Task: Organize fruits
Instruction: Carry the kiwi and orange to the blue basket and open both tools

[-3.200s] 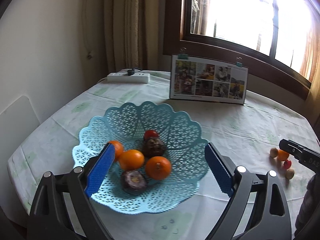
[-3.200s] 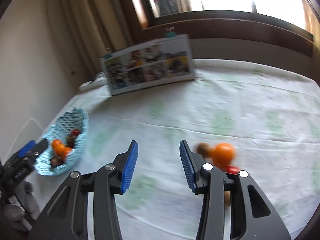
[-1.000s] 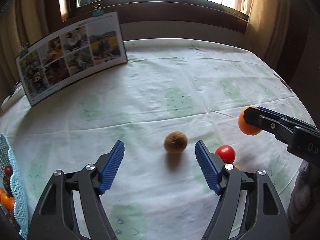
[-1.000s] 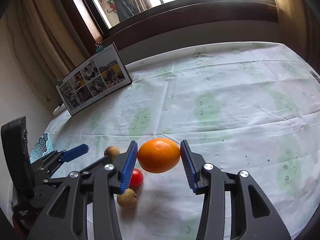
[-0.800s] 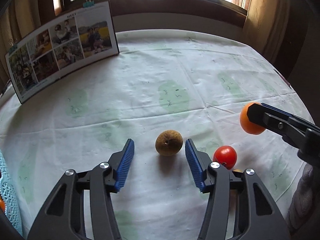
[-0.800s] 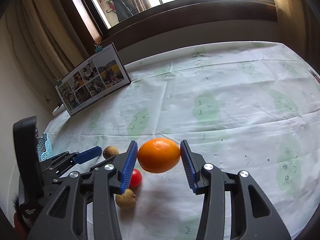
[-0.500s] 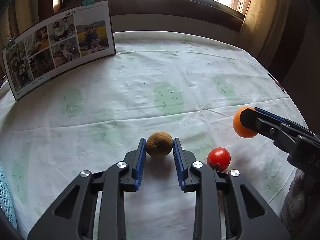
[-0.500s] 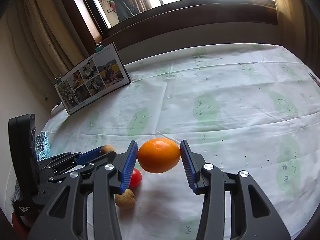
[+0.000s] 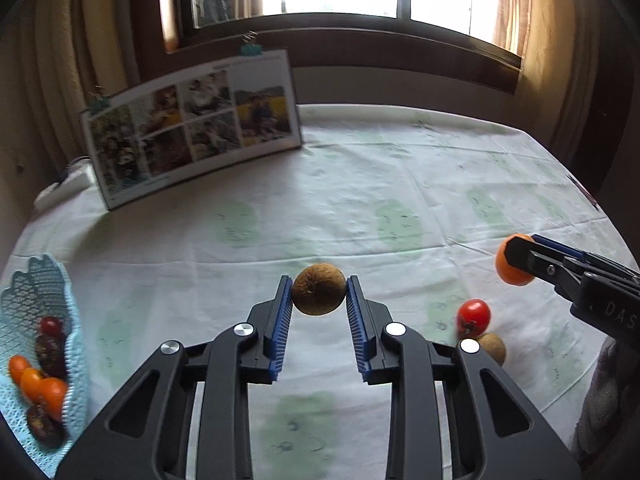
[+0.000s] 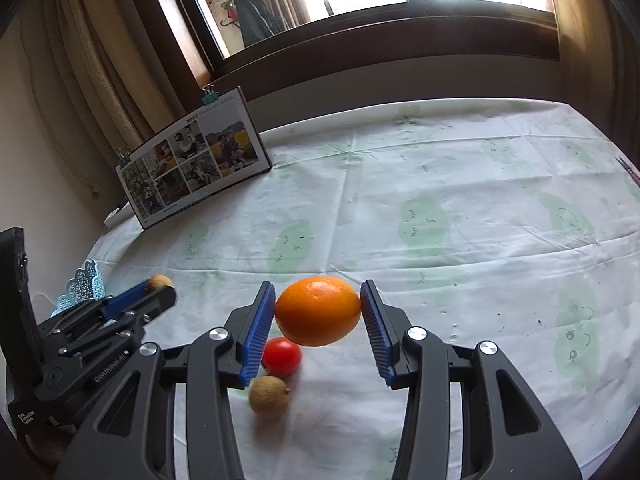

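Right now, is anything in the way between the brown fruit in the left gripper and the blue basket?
Nothing visible is. The left gripper holds the brown fruit above the tablecloth, and only bare cloth lies between it and the blue basket at the left edge. The photo board stands farther back, off that path.

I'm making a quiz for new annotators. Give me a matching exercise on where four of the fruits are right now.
Things:
1. orange
2. brown round fruit
3. red tomato
4. dark purple fruits

Places:
A. in the blue basket
B. in the left gripper
C. on the tablecloth
D. in the right gripper

Pairs: 1-D, 2-B, 3-C, 4-A
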Demonstrator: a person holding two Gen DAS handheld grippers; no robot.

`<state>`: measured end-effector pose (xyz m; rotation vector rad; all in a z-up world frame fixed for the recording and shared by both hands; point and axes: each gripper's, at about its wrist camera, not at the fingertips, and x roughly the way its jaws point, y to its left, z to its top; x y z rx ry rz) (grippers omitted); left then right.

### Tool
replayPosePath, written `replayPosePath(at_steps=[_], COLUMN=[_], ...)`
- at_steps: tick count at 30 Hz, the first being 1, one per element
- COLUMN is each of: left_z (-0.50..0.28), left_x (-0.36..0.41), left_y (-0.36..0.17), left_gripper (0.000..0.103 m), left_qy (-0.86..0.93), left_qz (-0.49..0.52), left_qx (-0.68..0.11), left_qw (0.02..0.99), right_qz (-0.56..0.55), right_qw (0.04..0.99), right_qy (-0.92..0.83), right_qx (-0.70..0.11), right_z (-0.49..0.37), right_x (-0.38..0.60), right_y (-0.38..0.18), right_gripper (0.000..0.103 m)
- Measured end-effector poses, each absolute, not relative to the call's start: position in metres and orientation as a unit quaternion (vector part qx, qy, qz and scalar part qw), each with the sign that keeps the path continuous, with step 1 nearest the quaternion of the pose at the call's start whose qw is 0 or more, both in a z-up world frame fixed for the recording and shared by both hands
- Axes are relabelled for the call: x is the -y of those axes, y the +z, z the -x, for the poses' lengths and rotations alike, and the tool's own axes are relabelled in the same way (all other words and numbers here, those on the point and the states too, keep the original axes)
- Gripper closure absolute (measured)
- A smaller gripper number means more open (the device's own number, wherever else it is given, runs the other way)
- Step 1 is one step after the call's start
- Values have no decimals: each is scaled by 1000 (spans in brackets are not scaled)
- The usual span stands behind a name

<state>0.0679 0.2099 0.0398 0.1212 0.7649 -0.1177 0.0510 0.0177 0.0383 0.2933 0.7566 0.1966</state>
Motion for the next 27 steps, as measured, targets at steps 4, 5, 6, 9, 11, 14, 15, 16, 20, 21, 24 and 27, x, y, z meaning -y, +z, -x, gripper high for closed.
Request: replayPosePath(at_steps=[4, 5, 6, 9, 11, 14, 15, 16, 20, 21, 24, 27], left_z=[-60, -59, -57, -52, -49, -44, -42, -41, -35, -34, -30, -27], left_x=[-229, -235, -240, -256, -268, -286, -293, -297, -319, -324, -341, -358], left_y=[49, 51, 53, 56, 59, 63, 64, 64, 66, 66, 67, 69], left_gripper=[75, 75, 75, 75, 75, 75, 75, 75, 75, 75, 75, 75], left_qy=[-27, -19, -13, 5, 17, 36, 42, 46, 68, 73, 87, 101], left_qz=[-60, -58, -56, -48, -43, -34, -30, -28, -17, -15, -7, 1], left_qx=[-357, -354, -352, -347, -343, -337, -336, -335, -332, -332, -330, -328], left_qw=[932, 933, 934, 937, 938, 940, 941, 941, 940, 940, 940, 939], right_qz=[-135, -133, -131, -126, -122, -116, -113, -111, -103, -101, -95, -88], right_qw=[915, 916, 916, 916, 916, 916, 916, 916, 915, 914, 913, 911], right_qy=[105, 108, 111, 119, 124, 133, 137, 140, 151, 155, 165, 176], right_qx=[-364, -364, -363, -362, -361, -360, -360, -360, -360, -360, -361, -362], right_z=[-49, -49, -48, -47, -46, -45, -45, -45, -45, -45, -44, -44], right_x=[-31, -35, -38, -50, -57, -68, -73, -77, -92, -97, -110, -123], right_y=[44, 45, 47, 51, 53, 55, 57, 57, 61, 62, 64, 66], right_gripper=[58, 58, 58, 58, 58, 58, 58, 58, 58, 58, 58, 58])
